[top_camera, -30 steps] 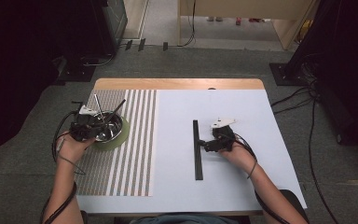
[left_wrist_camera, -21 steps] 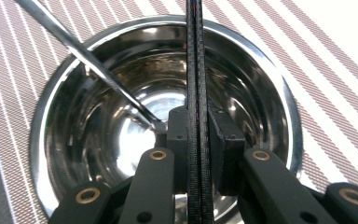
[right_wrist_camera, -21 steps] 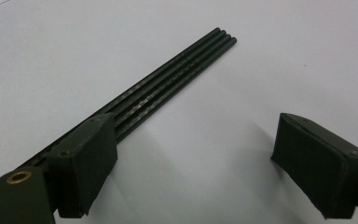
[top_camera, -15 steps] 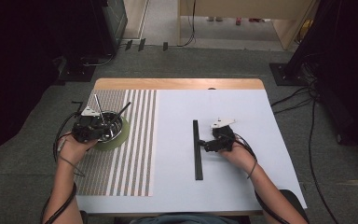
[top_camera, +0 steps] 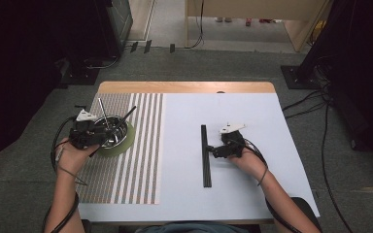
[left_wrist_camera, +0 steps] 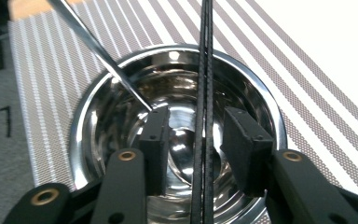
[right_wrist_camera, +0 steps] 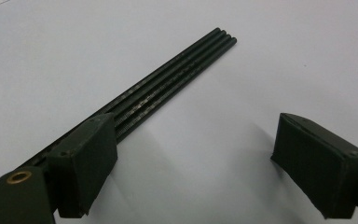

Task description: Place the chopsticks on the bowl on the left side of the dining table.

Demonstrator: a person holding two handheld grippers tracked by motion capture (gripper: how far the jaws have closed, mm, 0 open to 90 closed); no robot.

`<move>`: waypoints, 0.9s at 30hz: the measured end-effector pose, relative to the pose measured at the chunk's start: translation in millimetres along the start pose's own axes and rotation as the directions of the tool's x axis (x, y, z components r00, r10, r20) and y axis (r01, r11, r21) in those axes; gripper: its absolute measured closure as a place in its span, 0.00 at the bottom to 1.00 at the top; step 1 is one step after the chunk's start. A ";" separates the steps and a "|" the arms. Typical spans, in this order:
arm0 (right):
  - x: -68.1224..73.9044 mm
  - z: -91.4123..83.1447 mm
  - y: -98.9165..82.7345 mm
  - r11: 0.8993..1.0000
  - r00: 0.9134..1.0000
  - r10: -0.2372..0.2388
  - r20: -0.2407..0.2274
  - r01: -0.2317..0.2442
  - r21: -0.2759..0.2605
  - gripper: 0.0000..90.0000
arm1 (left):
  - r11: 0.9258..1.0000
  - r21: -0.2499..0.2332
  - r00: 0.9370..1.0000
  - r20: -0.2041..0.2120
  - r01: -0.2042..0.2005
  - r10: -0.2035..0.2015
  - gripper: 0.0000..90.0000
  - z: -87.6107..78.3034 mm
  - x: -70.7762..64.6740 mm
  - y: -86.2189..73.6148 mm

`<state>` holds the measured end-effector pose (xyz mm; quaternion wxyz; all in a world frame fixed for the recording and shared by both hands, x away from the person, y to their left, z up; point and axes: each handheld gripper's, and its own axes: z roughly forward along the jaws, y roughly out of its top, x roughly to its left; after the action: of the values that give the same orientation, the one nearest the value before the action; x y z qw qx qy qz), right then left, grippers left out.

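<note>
- Left gripper (left_wrist_camera: 193, 140) over a polished steel bowl (left_wrist_camera: 121, 116); in the high view the bowl (top_camera: 119, 141) sits on a green mat (top_camera: 128, 138) on the striped placemat (top_camera: 141, 160), left side of the table (top_camera: 252, 121)
- Two thin black rods, side by side (left_wrist_camera: 204, 70), lean in the bowl and pass up between the left jaws; the jaws have just been opening and now stand apart; neither pad looks pressed on the rods, gap visible on both sides; released, as I judge it
- A thin metal rod (left_wrist_camera: 98, 56) also leans in the bowl, its lower end just beside the left-hand pad
- Right gripper (right_wrist_camera: 191, 163) low over the white table surface, jaws spread wide, holding nothing; a bundle of black rods (right_wrist_camera: 177, 79) lies flat on the table; one pad sits on or just over its near part, contact unclear; in the high view the bundle (top_camera: 206, 155) lies just left of the right gripper (top_camera: 226, 148)
- Risks, judged: the leaning rods rest only against the bowl's rim and slick wall; a pad brushing them on withdrawal could tip them out or skid the bowl on its mat
- Metal rod close to the pad; a sideways nudge could knock it out
- On the right, closing askew on the bundle could scatter or roll the rods, or pick up only some
</note>
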<state>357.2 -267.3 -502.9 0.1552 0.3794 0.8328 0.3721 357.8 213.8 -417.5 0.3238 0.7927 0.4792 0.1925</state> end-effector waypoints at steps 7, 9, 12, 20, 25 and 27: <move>0.1 -0.1 0.0 1.000 1.000 0.000 0.000 0.000 0.000 0.15 | 1.000 0.004 0.999 -0.038 -0.013 0.014 0.65 -8.6 -2.3 -8.9; 0.2 -0.1 0.0 1.000 1.000 0.000 0.001 0.000 0.000 0.15 | 1.000 -0.003 0.999 -0.047 -0.012 0.012 0.64 -13.2 -1.5 -12.2; 0.2 -0.1 0.0 1.000 1.000 0.000 0.001 0.000 0.000 0.15 | 1.000 -0.026 0.998 -0.064 -0.004 0.003 0.62 -19.1 0.4 -17.2; 0.3 -0.1 -0.1 1.000 1.000 -0.002 0.001 0.002 -0.001 0.15 | 0.999 -0.033 0.995 -0.094 0.019 -0.022 0.56 -28.2 2.7 -31.5; 0.3 0.0 -0.1 1.000 1.000 -0.002 0.002 0.002 -0.002 0.15 | 0.999 -0.041 0.995 -0.101 0.022 -0.026 0.55 -32.3 2.2 -40.0; 0.3 -0.1 -0.1 1.000 1.000 -0.002 0.002 0.002 -0.001 0.15 | 0.999 -0.043 0.994 -0.104 0.022 -0.027 0.52 -32.2 3.2 -43.7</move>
<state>356.8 -267.2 -502.9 0.1566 0.3788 0.8328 0.3722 311.7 241.7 -425.0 0.3173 0.7687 0.5010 0.2397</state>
